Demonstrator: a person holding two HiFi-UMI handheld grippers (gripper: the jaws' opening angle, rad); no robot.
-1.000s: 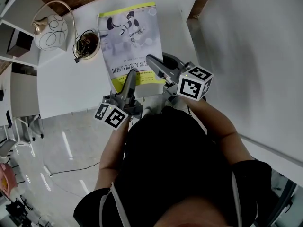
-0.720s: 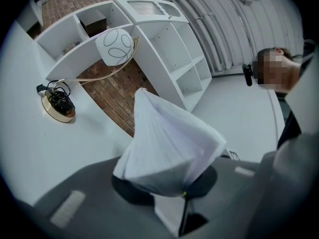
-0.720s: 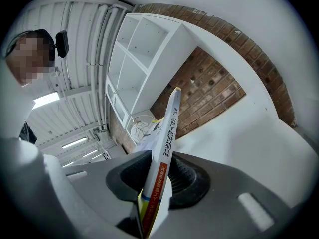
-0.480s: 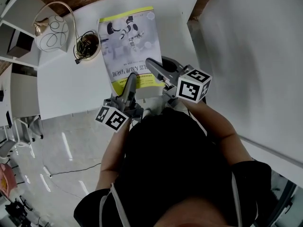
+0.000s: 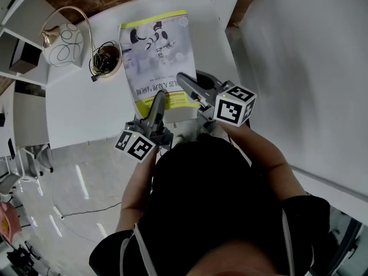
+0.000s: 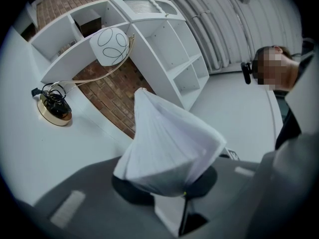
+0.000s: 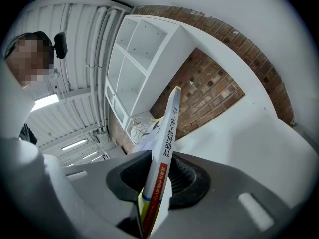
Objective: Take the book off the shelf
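One book (image 5: 156,50) shows in the head view, held over the white table (image 5: 75,108), clear of the shelf (image 5: 23,16). It has not shifted in the last second (removal looks done). Left gripper view: the left gripper (image 6: 167,195) clamps its pages. Right gripper view: the right gripper (image 7: 159,183) clamps its spine. Two grippers, one lamp (image 6: 110,46).

White table (image 5: 75,108), curved far edge. At my far left a lamp stands on it: round gold base (image 5: 105,56) with black cable coiled on top, and a gold arc stem up to a white globe shade (image 5: 62,37) marked with looping black lines. White shelf unit (image 5: 14,22) stands beside the table, with a dark box (image 5: 23,53) in one compartment.
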